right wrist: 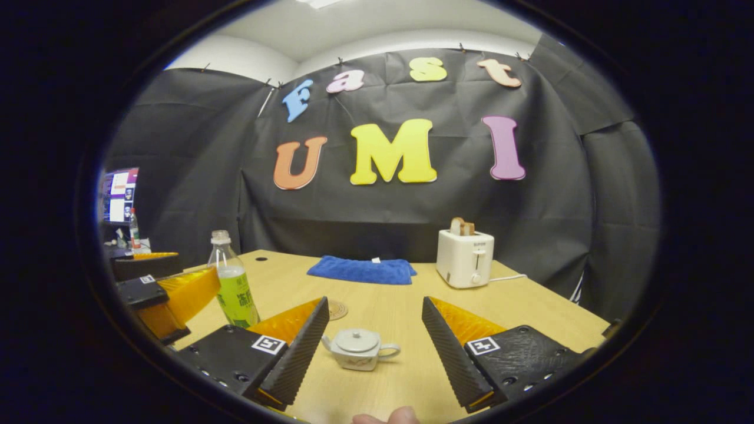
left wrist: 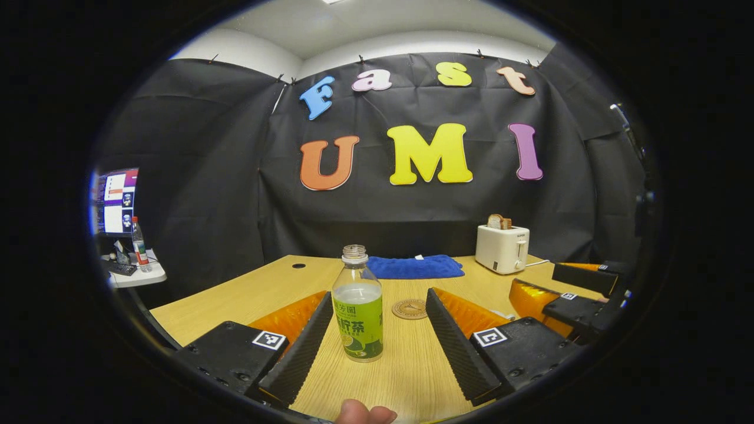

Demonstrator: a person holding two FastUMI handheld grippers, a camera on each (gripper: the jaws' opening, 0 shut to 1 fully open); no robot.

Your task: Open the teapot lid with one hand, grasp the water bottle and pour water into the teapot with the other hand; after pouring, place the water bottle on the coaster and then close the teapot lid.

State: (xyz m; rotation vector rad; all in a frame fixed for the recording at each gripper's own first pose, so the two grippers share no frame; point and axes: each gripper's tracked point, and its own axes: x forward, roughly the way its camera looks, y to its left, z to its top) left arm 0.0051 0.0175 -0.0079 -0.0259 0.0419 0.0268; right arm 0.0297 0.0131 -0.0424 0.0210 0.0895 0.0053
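Scene: wooden surface point(right wrist: 530, 306) inside a black-cloth booth, nothing lifted yet.
Left gripper point(left wrist: 377, 330): jaws spread wide, either side of the water bottle point(left wrist: 357, 306), touching nothing.
Right gripper point(right wrist: 374, 338): jaws spread wide, hovering above and short of the teapot point(right wrist: 358, 348), touching nothing.
Water bottle position: upright, uncapped, partly full, green label, standing between the left jaws, near the front left of the surface.
Teapot position: small and pale, lid point(right wrist: 357, 340) seated on top, handle to the right and spout to the left in the right gripper view.
Coaster point(left wrist: 409, 309): round, flat, just behind and right of the bottle, bare.
Step in hand, judged: opening the lid, not yet begun.
Doing it well: centre the right jaws over the lid knob, descend straight, pinch the knob only, lift vertically so the light pot stays put.
Bottle advice: close on the labelled body, keep upright, open neck ready to spill.
Count, task things: one teapot, one lid, one water bottle, one coaster.
Count, other things: one blue towel point(right wrist: 360, 270), one white toaster point(right wrist: 465, 257) with bread in it, one monitor point(left wrist: 116, 200), one further bottle point(left wrist: 139, 244) on a side table.
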